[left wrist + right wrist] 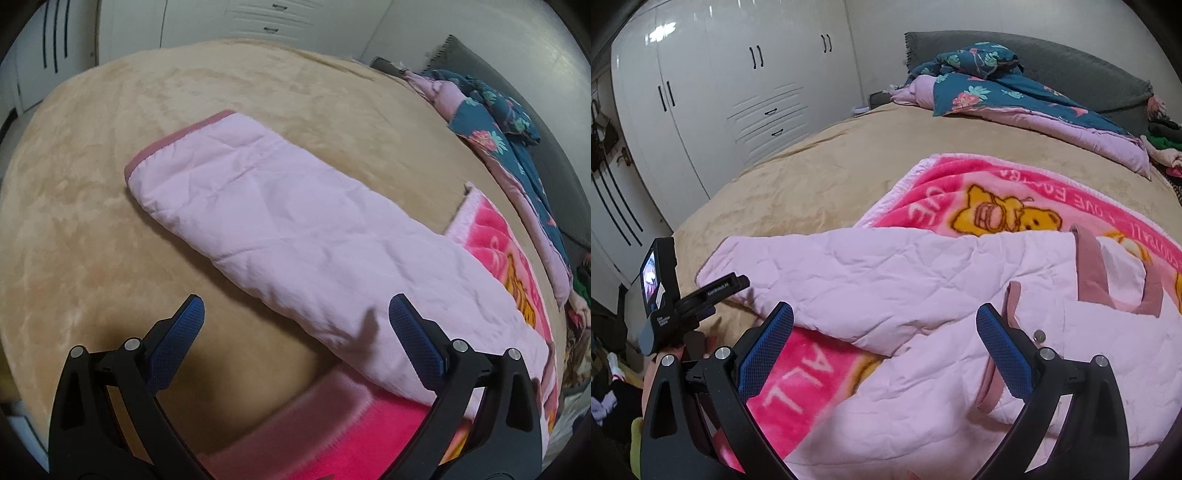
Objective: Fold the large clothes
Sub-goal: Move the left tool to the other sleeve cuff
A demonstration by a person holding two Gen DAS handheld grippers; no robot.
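The bed filled both views, covered in a tan plush spread; white wardrobes stood beyond its far side, and a grey headboard ran along its head. Against that headboard lay a bunched teal floral quilt with a lilac underside. Nearer me a hot-pink cartoon blanket was spread flat on the bed, a yellow bear and white lettering showing on it. The pale pink quilted garment lay partly on that blanket and partly on the tan spread; seen from my left wrist, one long sleeve stretched away across the bed to a dusty-rose cuff, while from my right wrist the body of it (rose-trimmed edges and a small metal snap visible) lay crumpled just ahead. My left claw hung released, fingers spread wide and holding nothing, one blue pad over the sleeve's near end and the other over bare bed; my right claw was likewise released and empty, its fingers standing apart above the garment's body and the blanket. The left tool's small screen showed at the right view's left edge.
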